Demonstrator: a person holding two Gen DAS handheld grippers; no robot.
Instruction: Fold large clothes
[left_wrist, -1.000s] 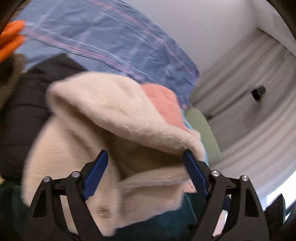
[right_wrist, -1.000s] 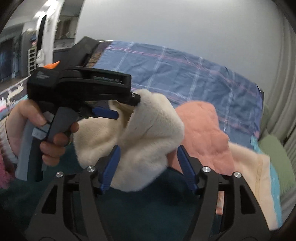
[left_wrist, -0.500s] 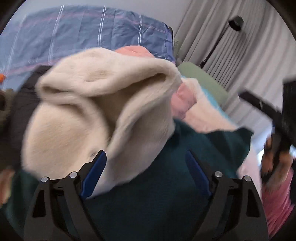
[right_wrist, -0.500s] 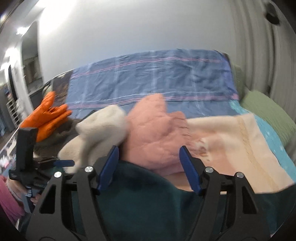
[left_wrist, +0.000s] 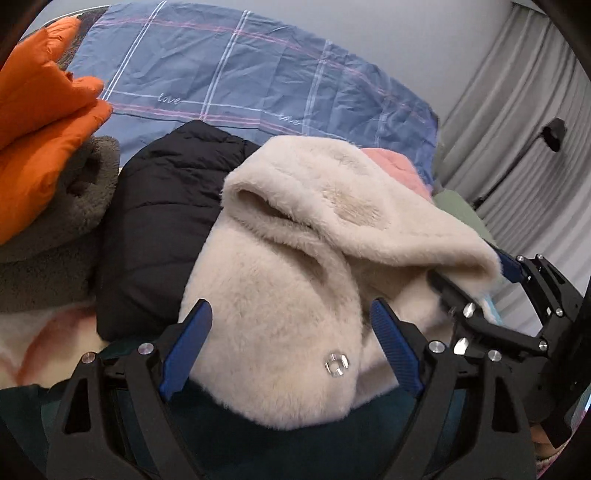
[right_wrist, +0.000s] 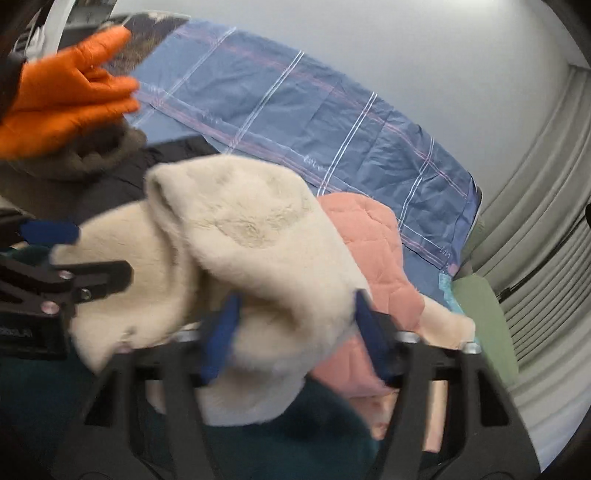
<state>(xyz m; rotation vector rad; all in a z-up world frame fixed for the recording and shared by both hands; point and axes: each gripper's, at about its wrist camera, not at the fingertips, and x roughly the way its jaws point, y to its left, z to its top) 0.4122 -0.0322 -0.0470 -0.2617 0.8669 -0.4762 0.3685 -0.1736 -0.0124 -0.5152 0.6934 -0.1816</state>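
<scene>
Cream fleece coat (left_wrist: 295, 280) sits bunched, not yet folded — left gripper (left_wrist: 291, 343) spread wide over it; right gripper (right_wrist: 295, 332) closing around its rumpled edge — most folding remains.

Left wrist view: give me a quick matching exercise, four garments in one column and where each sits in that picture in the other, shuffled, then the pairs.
Things:
1. fluffy cream fleece coat
2. puffy orange down jacket
3. black quilted jacket
4. blue plaid bedsheet

Places:
A. far left edge, on top of a grey-brown fleece
B. stretched across the top, behind the pile
C. centre, between the blue gripper fingers
D. between the grey-brown fleece and the cream coat

Pairs: 1-C, 2-A, 3-D, 4-B
</scene>
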